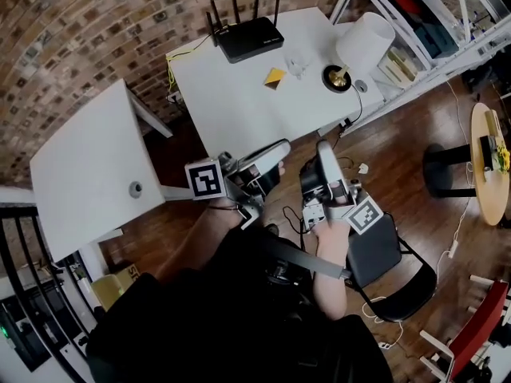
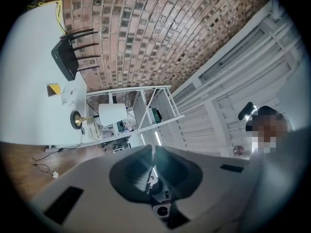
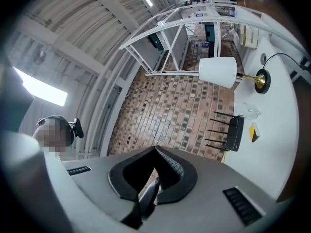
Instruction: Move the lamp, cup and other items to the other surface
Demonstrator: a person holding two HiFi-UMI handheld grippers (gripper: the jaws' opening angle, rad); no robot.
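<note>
White farther table [image 1: 239,94] carries the brass-footed, white-shaded lamp [image 1: 363,45], the clear cup [image 1: 297,64], a yellow piece [image 1: 275,76] and a router [image 1: 249,37]. The nearer table [image 1: 88,166] shows none of them. That fits a load waiting to cross, or one already delivered. Left claw [image 1: 275,152] and right claw [image 1: 324,148] are pressed together on nothing, short of the things; any pick-up would need them spread.

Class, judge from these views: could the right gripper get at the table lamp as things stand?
Probably yes. Only bare white table lies between the right gripper and the table lamp; the clear cup sits off to the side. Its shut jaws would have to open first.
</note>
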